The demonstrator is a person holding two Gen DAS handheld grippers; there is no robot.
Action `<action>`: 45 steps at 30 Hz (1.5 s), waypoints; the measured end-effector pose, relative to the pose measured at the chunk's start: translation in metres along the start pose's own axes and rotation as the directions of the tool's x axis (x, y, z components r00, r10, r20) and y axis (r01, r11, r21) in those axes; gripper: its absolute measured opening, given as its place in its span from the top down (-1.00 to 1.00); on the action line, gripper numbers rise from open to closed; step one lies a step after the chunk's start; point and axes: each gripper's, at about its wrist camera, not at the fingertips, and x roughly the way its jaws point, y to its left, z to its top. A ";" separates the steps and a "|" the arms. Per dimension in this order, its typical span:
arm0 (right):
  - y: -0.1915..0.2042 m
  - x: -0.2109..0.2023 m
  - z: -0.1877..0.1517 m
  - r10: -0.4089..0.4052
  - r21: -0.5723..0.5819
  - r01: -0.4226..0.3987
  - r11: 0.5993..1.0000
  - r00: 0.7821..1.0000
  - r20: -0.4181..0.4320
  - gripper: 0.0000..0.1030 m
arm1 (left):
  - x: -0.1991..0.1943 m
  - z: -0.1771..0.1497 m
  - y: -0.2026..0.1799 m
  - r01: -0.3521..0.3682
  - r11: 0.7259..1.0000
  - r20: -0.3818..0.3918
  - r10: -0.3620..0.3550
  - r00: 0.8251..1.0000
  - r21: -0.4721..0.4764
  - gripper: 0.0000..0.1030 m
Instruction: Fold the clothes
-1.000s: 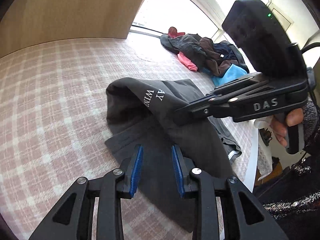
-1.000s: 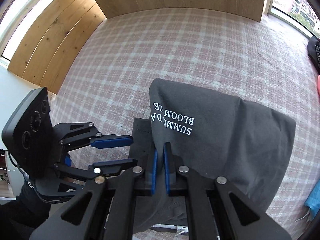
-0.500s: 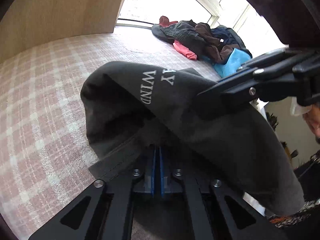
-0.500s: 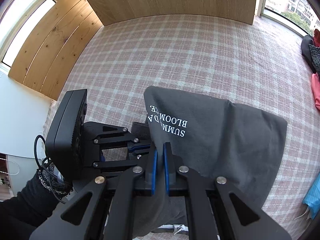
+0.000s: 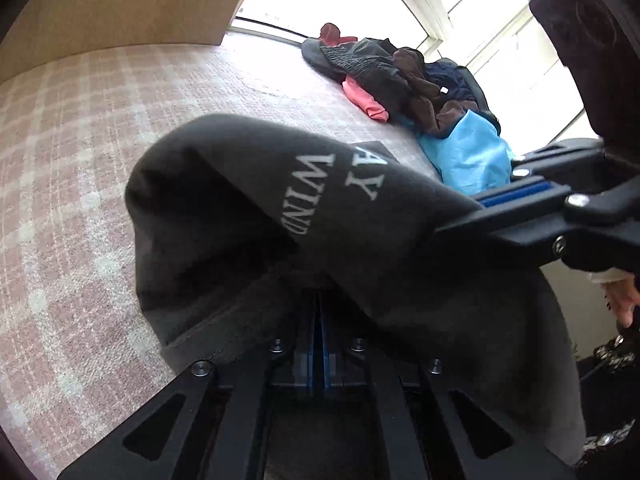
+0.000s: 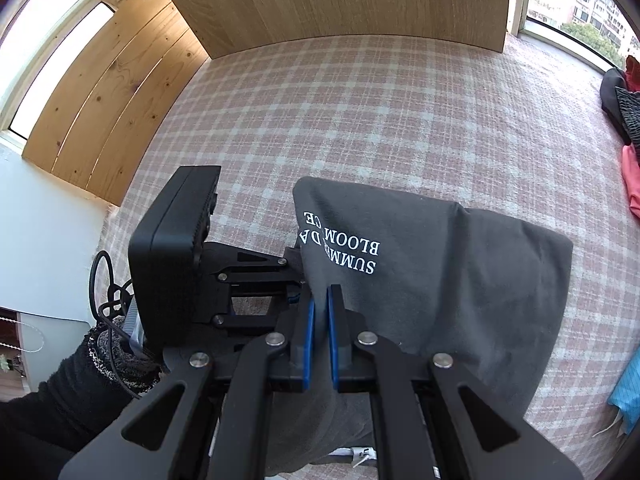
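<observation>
Left gripper clamped on grey shirt, seemingly the lower layer. Right gripper pinching the folded edge above plaid cover.

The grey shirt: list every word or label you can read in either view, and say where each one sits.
"WIND" on the grey shirt, white print, left wrist view.
"AY" above it, the rest of that word hidden by a fold.
"BLOOM" on the same shirt, right wrist view, printed upside down to the camera.
"SUMME", cut off by a fold.
"DA" and "CE", fragments of other words.
The white tag at the shirt's lower edge: too small to read.
</observation>
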 end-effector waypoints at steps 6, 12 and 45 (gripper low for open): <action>0.005 0.002 0.000 0.030 0.010 -0.031 0.999 1.000 0.006 0.87 | -0.061 -0.027 -0.003 -0.026 1.000 0.046 0.026 0.999 0.012 0.19; 0.014 0.015 0.001 0.042 0.000 -0.042 0.999 0.999 -0.015 0.87 | -0.054 -0.041 0.006 -0.057 0.998 0.024 0.058 0.998 -0.030 0.19; 0.001 -0.006 -0.004 0.032 0.024 -0.033 0.999 0.999 0.023 0.87 | -0.002 0.000 -0.015 -0.123 0.982 -0.008 0.126 0.992 0.146 0.90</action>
